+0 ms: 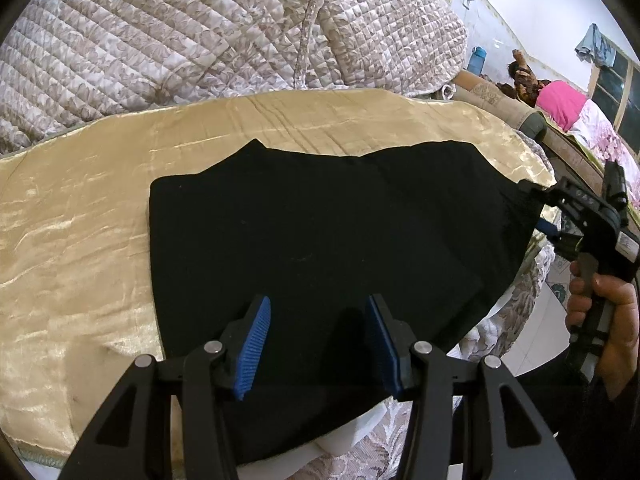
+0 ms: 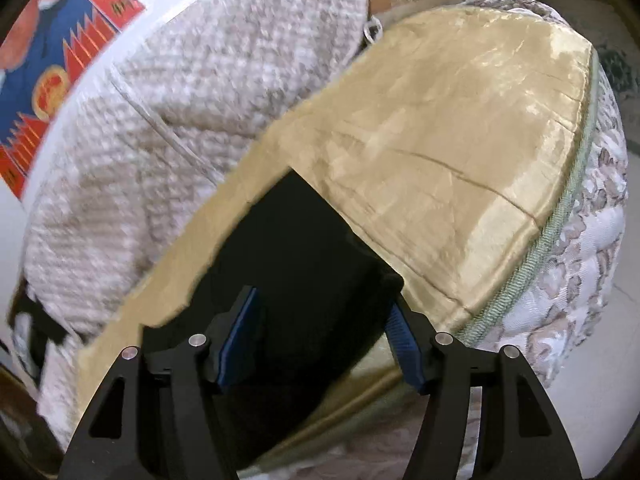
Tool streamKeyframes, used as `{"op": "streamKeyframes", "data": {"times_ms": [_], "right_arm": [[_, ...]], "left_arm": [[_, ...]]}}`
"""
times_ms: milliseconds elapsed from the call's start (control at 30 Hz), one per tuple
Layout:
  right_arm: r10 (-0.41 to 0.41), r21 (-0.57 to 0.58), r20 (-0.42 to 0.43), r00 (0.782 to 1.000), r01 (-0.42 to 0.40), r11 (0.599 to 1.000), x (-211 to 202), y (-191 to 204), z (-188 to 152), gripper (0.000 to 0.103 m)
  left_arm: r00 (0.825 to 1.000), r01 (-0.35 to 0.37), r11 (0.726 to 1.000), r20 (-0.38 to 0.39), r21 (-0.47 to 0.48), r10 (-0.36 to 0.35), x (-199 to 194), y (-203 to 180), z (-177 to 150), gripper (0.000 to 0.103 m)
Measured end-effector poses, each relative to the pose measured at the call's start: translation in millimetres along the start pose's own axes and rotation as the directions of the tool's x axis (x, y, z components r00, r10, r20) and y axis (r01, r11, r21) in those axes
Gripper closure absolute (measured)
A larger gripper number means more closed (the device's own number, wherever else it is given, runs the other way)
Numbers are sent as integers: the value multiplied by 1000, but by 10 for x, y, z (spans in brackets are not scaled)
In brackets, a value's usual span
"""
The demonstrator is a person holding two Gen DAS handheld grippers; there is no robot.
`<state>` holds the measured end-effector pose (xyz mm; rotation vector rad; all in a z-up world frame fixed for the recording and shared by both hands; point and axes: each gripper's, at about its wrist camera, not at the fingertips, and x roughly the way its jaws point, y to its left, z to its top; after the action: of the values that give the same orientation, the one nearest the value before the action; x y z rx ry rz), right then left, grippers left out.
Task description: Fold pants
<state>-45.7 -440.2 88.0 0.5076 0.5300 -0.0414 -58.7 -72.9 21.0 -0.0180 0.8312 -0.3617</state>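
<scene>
Black pants [image 1: 320, 240] lie folded on a gold satin cloth [image 1: 80, 220] on a bed; their near part hangs over the bed's edge. My left gripper [image 1: 318, 340] is open above the near part of the pants, blue pads apart, holding nothing. My right gripper [image 1: 538, 212] shows in the left wrist view at the pants' right edge. In the right wrist view the right gripper [image 2: 324, 344] is open, with the black pants [image 2: 304, 248] between its blue pads, over the gold cloth [image 2: 460, 140]. That view is blurred.
A quilted beige bedspread [image 1: 200, 28] is heaped behind the gold cloth. The bed's edge and a tiled floor [image 1: 532, 336] are at the right. Another bed with a pink item [image 1: 560, 100] stands at the far right. A red and blue poster [image 2: 48, 60] hangs on the wall.
</scene>
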Motion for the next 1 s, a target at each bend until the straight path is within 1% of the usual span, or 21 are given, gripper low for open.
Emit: {"op": "streamKeyframes", "data": {"times_ms": [67,133,167,233,267,300,367,500,633,733,800,867,933,1000], "right_arm": [[7,-25,-16,1000,-8,1000,44,46,27,40],[-7,-36,-69,998,5,999,199,73,53,41],[-18,-36,-91,996,15,999,289,75,69,47],[-31,-52,-97,995,26,998,383,97,109,59],[-36,-62,-101,994,30,998,413,117,134,72],[-29,-64,-109,994,22,998,439,136,151,77],[-37,-92,-103,994,27,995,419,234,189,79],[2,-143,-88,996,-15,990,297,466,225,81],[44,-216,-90,995,-62,974,187,824,238,81],[80,-282,-94,992,-103,954,114,1143,174,81],[104,-328,-107,989,-134,935,86,1389,90,81],[136,-384,-132,982,-177,906,53,1654,-60,81],[158,-422,-160,975,-212,881,47,1841,-212,81],[179,-465,-213,960,-261,846,93,2060,-455,81]], "left_arm": [[1000,3,1000,0,-4,-3,3,2,5,51],[1000,5,1000,1,-8,-5,-1,7,11,51],[1000,4,1000,1,-10,-4,-6,13,13,51],[1000,-3,1000,6,-14,3,-31,37,9,51],[1000,-8,1000,9,-17,8,-46,54,8,51],[1000,-12,1000,13,-24,12,-64,80,10,51],[1000,-20,999,22,-41,20,-104,132,21,51],[998,-53,996,39,-76,57,-180,249,44,51],[996,-71,988,43,-135,77,-249,420,45,51],[994,-89,982,51,-169,99,-311,536,39,51],[992,-102,977,55,-186,114,-353,609,14,51],[990,-116,970,52,-213,129,-388,696,-17,51],[988,-129,961,48,-244,145,-422,813,-55,51],[985,-150,949,44,-277,168,-458,929,-95,51]]}}
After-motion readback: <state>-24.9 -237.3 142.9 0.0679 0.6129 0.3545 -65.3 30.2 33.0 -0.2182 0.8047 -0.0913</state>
